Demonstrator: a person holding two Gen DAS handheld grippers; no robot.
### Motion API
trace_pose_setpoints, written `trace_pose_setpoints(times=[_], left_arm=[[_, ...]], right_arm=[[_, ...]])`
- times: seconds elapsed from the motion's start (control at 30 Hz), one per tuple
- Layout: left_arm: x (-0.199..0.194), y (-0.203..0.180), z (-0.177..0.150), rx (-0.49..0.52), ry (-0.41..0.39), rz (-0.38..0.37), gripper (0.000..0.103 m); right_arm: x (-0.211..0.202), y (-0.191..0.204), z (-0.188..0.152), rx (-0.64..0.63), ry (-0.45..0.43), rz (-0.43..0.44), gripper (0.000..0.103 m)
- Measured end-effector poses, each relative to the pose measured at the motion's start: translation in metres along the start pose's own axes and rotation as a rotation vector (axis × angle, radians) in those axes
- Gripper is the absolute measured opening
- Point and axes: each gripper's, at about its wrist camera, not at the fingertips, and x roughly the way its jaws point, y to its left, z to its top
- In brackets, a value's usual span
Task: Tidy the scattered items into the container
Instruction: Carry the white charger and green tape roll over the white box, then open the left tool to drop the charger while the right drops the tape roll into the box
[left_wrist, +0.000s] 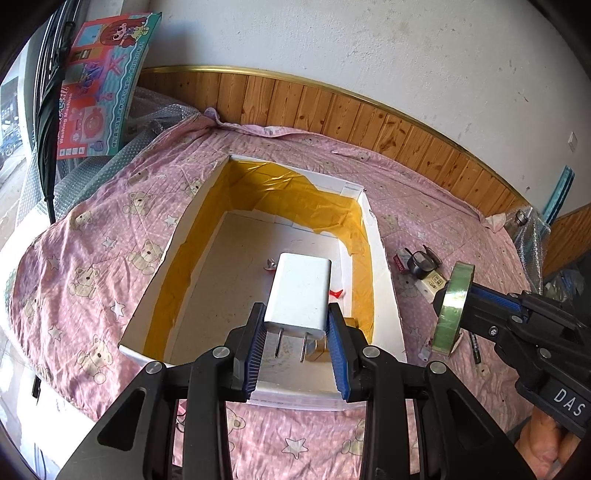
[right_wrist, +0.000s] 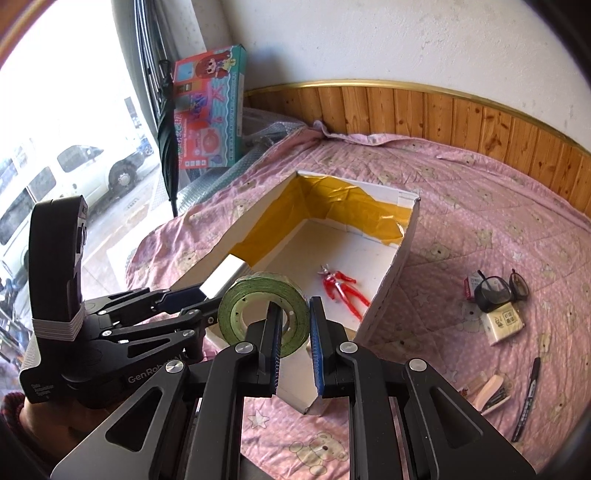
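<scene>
My left gripper (left_wrist: 297, 321) is shut on a white charger plug (left_wrist: 301, 291), prongs toward the camera, held above the near end of the white box with yellow lining (left_wrist: 384, 288). A red toy figure (right_wrist: 341, 288) lies on the box floor; in the left wrist view the charger hides most of it. My right gripper (right_wrist: 293, 317) is shut on the wall of a green tape roll (right_wrist: 251, 310), just outside the box's near right corner. From the right wrist view the left gripper (right_wrist: 201, 293) and charger (right_wrist: 225, 275) hang over the box's left rim (right_wrist: 221, 254).
The box rests on a pink bear-print quilt (right_wrist: 461, 192). To its right lie black glasses (right_wrist: 498, 288), a tissue packet (right_wrist: 504, 323), a small red-and-white pack (right_wrist: 469, 286), a black marker (right_wrist: 526, 398) and a flat packet (right_wrist: 487, 391). A toy carton (right_wrist: 210, 114) and an umbrella (right_wrist: 168, 136) stand by the window.
</scene>
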Motion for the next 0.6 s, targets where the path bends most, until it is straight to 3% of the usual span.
trace_pose_setpoints(times=[0.6], left_arm=[[0.038,0.015,0.04,0.036,0.203,-0.026,0.033]], right_arm=[[0.058,-0.02,0.04,-0.011,0.127,0.034,0.015]])
